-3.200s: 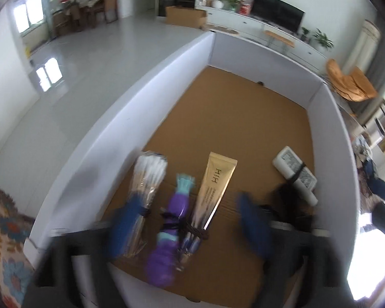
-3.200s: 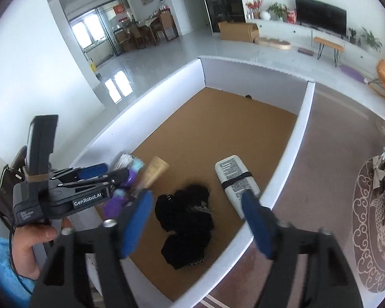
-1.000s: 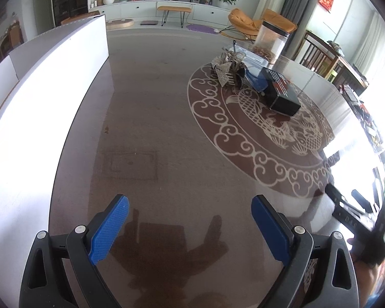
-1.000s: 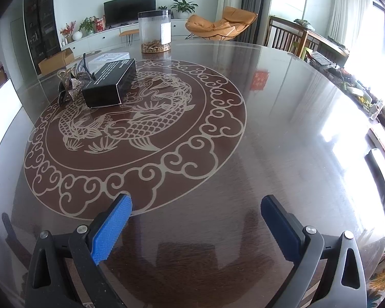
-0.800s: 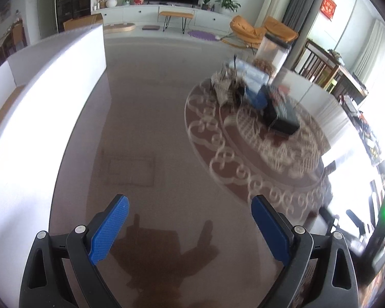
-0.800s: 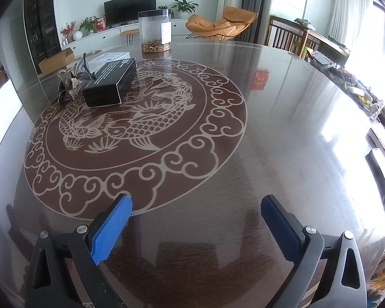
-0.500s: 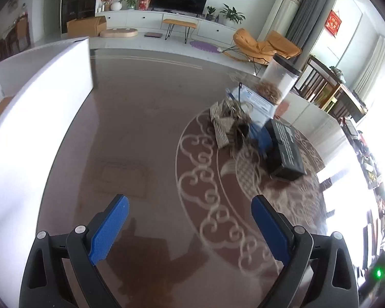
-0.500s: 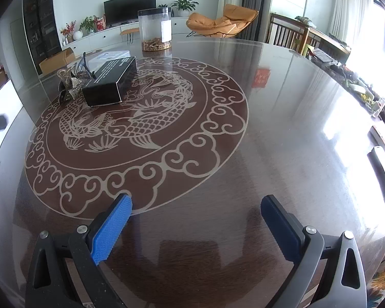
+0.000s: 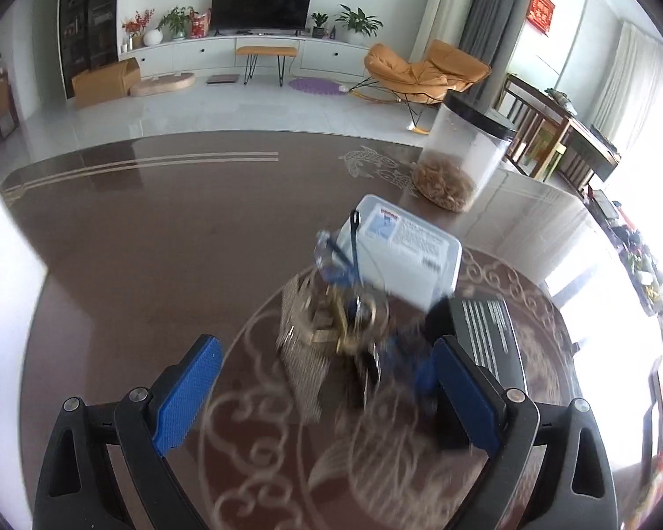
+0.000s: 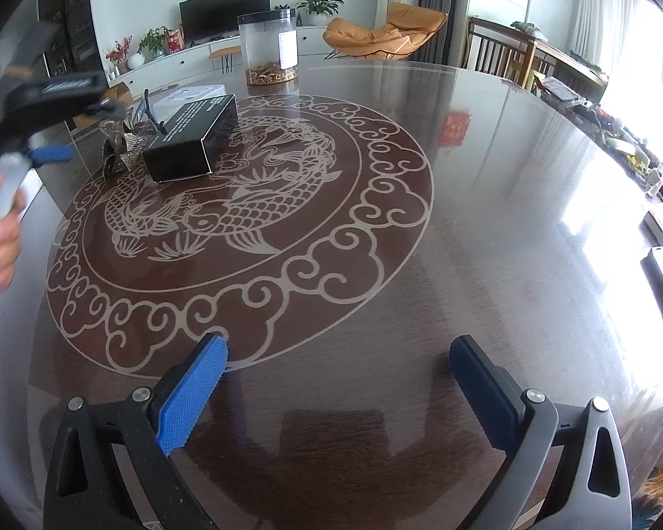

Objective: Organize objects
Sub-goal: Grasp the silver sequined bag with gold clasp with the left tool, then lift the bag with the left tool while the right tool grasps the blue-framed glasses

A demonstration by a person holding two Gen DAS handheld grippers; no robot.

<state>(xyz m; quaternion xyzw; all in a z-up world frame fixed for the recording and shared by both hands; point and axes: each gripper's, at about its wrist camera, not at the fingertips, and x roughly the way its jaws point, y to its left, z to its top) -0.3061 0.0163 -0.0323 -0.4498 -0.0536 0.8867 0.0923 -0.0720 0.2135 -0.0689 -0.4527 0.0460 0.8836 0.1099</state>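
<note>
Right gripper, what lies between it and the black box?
In the right wrist view, only bare table with its inlaid fish pattern lies between the right gripper and the black box.

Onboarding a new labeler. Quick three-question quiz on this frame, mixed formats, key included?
1. True or false: the left hand-held gripper is open and holds nothing.
2. What lies nearest ahead of it? A) clear jar B) heap of small items C) white lidded box
3. Fill in: the right hand-held gripper hovers open over bare ___, apart from the black box.

Key: 1 true; 2 B; 3 table.
</note>
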